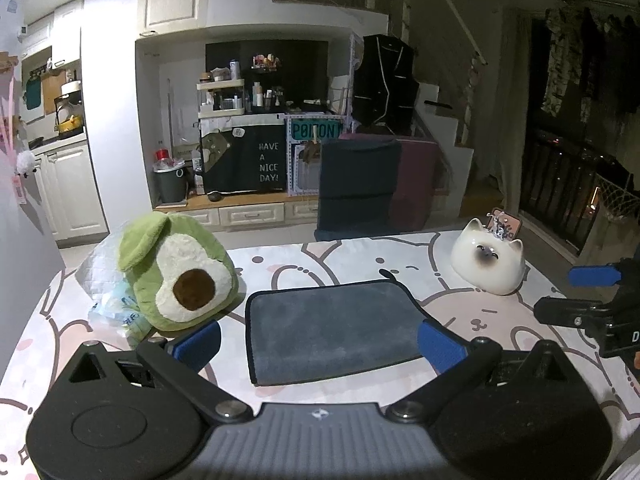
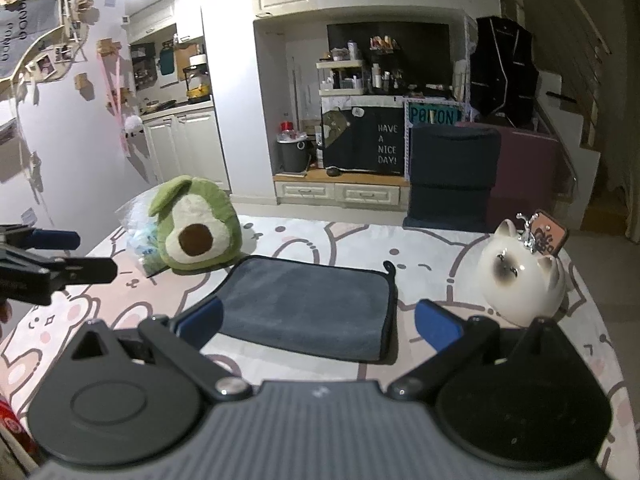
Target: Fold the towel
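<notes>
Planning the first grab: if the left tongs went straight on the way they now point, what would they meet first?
Most likely the flat grey towel with black edging, lying directly ahead between the open left tongs on the pink cartoon-print tablecloth. Depth is unclear; nothing else shows in that line.

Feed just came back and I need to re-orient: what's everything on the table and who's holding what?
towel: one, dark grey with black edging, flat at the table's middle, loop at its far right corner
avocado plush: one, green and cream, left of the towel
plastic bag: one, clear with blue, behind the plush on its left
cat figurine: one, white with dark face, right of the towel
tablecloth: one, pink and white cartoon print
left gripper: blue pads, open, empty
right gripper: blue pads, open, empty
</notes>
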